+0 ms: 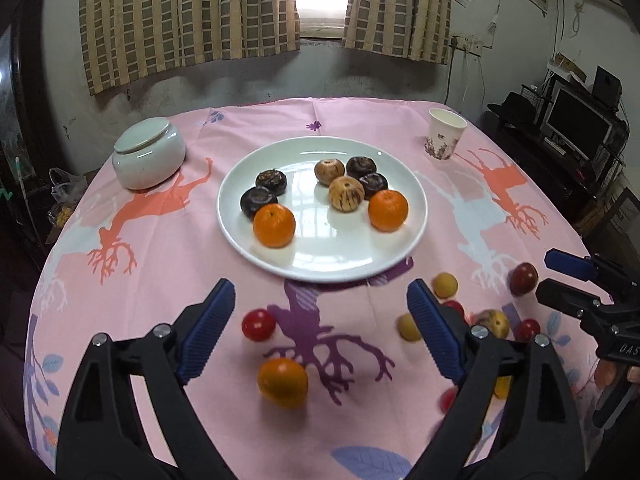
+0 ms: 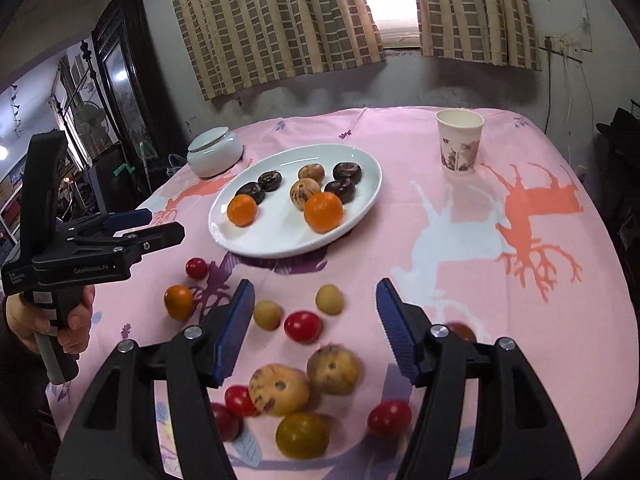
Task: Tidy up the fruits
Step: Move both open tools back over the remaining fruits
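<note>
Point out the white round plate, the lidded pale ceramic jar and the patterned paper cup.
white round plate (image 1: 320,258): left wrist view, bare near part inside the rim.
lidded pale ceramic jar (image 1: 150,162): left wrist view, front of its body.
patterned paper cup (image 2: 459,148): right wrist view, middle of its side wall.

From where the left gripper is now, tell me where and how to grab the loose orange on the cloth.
Grip the loose orange across its widest middle, coming down from above and the near side. It is round, so no side differs, and it sits alone on the tablecloth, leaving room for both fingers. The left gripper looks open wide enough; the red tomato behind should stay clear.
</note>
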`<state>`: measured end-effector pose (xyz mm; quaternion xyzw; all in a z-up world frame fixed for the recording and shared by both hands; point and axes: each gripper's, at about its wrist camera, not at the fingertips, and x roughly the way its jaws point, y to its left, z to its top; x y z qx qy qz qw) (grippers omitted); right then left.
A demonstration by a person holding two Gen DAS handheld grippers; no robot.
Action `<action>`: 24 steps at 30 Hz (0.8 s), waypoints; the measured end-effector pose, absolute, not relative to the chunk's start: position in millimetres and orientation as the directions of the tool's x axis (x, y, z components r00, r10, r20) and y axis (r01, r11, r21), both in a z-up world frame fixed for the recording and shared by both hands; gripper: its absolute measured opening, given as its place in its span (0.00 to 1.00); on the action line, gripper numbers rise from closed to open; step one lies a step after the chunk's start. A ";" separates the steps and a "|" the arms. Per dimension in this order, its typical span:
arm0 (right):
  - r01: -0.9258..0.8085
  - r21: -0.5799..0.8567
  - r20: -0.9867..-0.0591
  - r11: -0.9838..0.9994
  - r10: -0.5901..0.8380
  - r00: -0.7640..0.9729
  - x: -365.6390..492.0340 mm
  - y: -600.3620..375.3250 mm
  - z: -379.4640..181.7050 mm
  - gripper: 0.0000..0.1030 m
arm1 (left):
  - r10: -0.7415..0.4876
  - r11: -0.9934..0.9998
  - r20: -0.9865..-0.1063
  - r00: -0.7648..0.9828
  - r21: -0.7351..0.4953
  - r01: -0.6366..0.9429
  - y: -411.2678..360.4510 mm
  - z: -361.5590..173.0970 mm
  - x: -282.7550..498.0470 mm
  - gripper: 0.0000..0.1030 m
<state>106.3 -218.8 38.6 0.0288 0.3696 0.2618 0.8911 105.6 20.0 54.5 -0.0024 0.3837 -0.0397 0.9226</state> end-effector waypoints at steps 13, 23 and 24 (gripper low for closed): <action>-0.382 0.390 -0.594 0.838 0.546 0.591 68.3 -255.3 12.3 0.62 | -0.108 0.994 -0.729 0.676 -0.091 0.061 6.5 15.3 42.6 0.89; -0.380 0.330 -0.618 0.864 0.502 0.605 63.8 -251.7 11.9 0.62 | -0.131 0.991 -0.709 0.693 -0.090 0.095 -8.5 -10.7 46.2 0.89; -0.375 0.313 -0.628 0.873 0.486 0.608 64.5 -250.0 10.1 0.62 | -0.122 0.992 -0.703 0.701 -0.068 0.104 -10.2 -12.7 44.3 0.89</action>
